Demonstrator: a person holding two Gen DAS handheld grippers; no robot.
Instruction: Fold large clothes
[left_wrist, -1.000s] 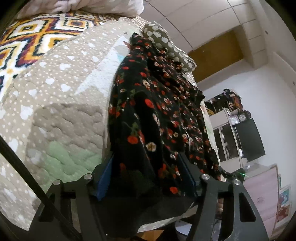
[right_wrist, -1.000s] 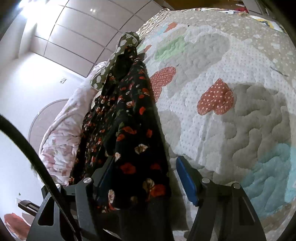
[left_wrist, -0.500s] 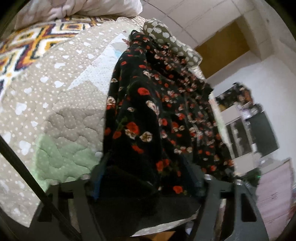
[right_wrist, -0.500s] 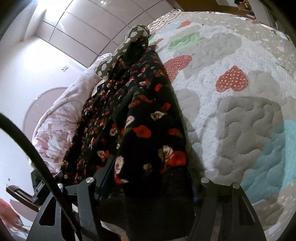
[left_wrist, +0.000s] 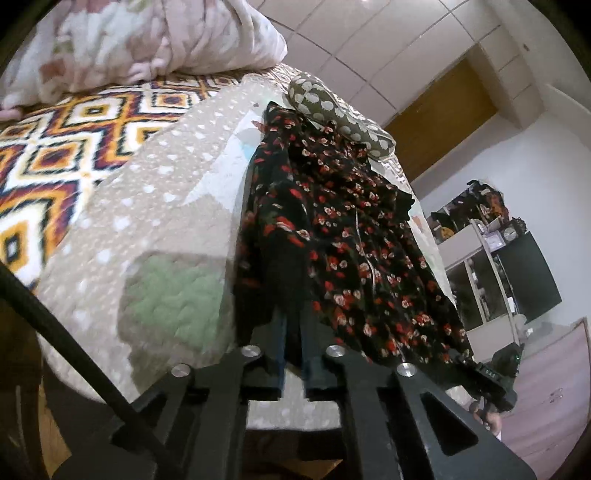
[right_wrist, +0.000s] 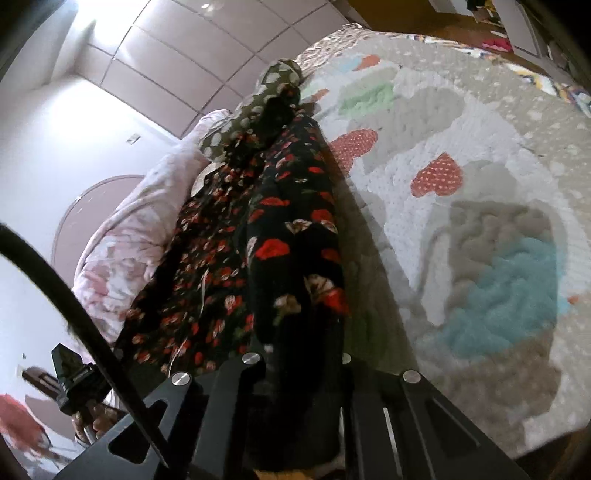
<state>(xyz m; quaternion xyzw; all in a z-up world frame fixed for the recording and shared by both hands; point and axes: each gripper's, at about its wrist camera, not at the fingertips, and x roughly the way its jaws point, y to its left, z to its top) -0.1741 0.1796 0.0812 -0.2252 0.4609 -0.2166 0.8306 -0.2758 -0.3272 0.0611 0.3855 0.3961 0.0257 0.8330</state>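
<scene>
Dress: a black dress (left_wrist: 332, 236) with red and white flowers lies long on the quilt (left_wrist: 159, 206), from the near edge of the bed up to the spotted pillow (left_wrist: 332, 114).
Left tongs: the left gripper (left_wrist: 293, 354) is clenched on the dress hem at the near edge of the quilt. The blue pads are squeezed on a thin bit of black cloth.
Right tongs: the right gripper (right_wrist: 303, 354) is closing on the hem too, at the other corner. A thick bunch of flowered cloth (right_wrist: 295, 280) sits between its jaws.
Step now: I think both corners of the hem are being picked up, so the bottom can fold up toward the spotted pillow.
How to do it well: lift both corners the same amount. Keep the hem pulled flat between the two tongs. Carry it up over the dress and lay it down slowly so there are no bumps.
Watch out: the right bunch is fat and may slip out, or hold more than one layer.
Edges: the hem hangs right at the near edge of the quilt, so cloth could slide off the bed.
Open room: on the far side of the dress from the pink blanket (right_wrist: 122, 236), the quilt is bare with hearts on it. The blanket lies just beside the dress.
</scene>
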